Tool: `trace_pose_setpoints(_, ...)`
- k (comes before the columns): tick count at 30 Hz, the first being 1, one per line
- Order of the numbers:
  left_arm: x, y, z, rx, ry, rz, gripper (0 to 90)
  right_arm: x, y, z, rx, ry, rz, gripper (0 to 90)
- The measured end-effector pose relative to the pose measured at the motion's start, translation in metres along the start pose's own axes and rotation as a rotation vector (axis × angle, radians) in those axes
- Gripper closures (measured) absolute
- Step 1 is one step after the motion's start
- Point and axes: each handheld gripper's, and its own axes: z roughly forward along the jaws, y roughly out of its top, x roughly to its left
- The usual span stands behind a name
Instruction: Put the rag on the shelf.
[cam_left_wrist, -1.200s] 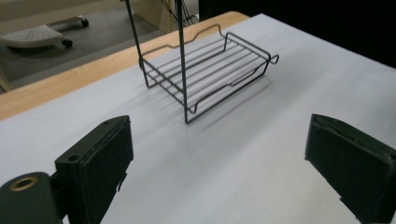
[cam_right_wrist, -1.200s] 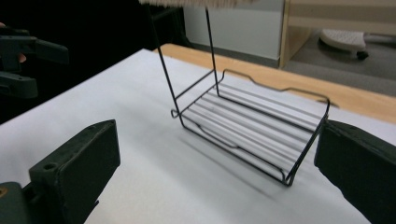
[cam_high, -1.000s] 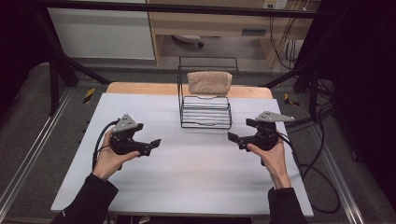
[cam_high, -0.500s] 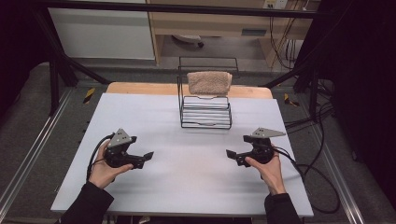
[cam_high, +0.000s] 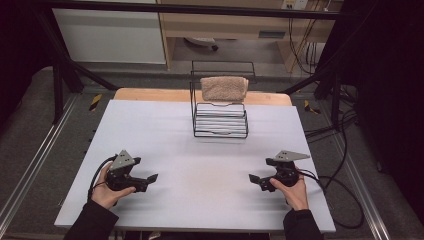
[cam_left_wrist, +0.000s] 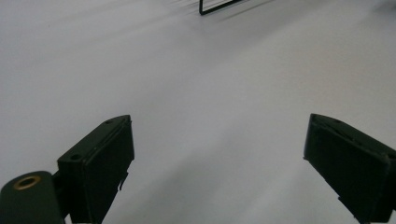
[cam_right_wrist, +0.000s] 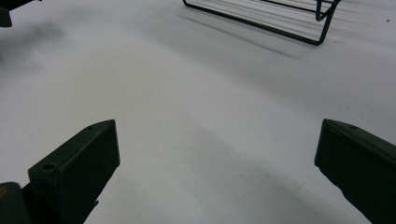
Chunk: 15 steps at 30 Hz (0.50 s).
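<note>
A folded beige towel (cam_high: 224, 88) lies on the top shelf of a black wire rack (cam_high: 220, 120) at the back middle of the white table (cam_high: 200, 165). My left gripper (cam_high: 150, 179) rests low at the front left, held in a hand, jaws wide open with bare table between them (cam_left_wrist: 219, 158). My right gripper (cam_high: 253, 180) sits at the front right, also open and empty (cam_right_wrist: 215, 158). Both grippers point inward toward the table's middle. The rack's base wires (cam_right_wrist: 266, 16) run along the top of the right gripper view; one corner of the rack (cam_left_wrist: 219, 5) is at the top of the left gripper view.
A wooden board edge (cam_high: 150, 94) runs behind the white table. Black frame legs (cam_high: 60, 75) and cables (cam_high: 345, 190) surround the table. The other gripper's tip (cam_right_wrist: 9, 11) pokes in at the top left corner of the right gripper view.
Both hands have drawn back toward the table's front edge and lowered, the left drifting left and the right drifting right. Both grippers stayed open.
</note>
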Motion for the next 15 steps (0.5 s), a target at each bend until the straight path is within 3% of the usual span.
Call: trace_pose_setpoints(15, 0.008, -0.017, -0.007, 0.015, 0.010, -0.004, 7.3, -0.006, -0.021, -0.012, 0.005, -0.010, 0.019, 0.8)
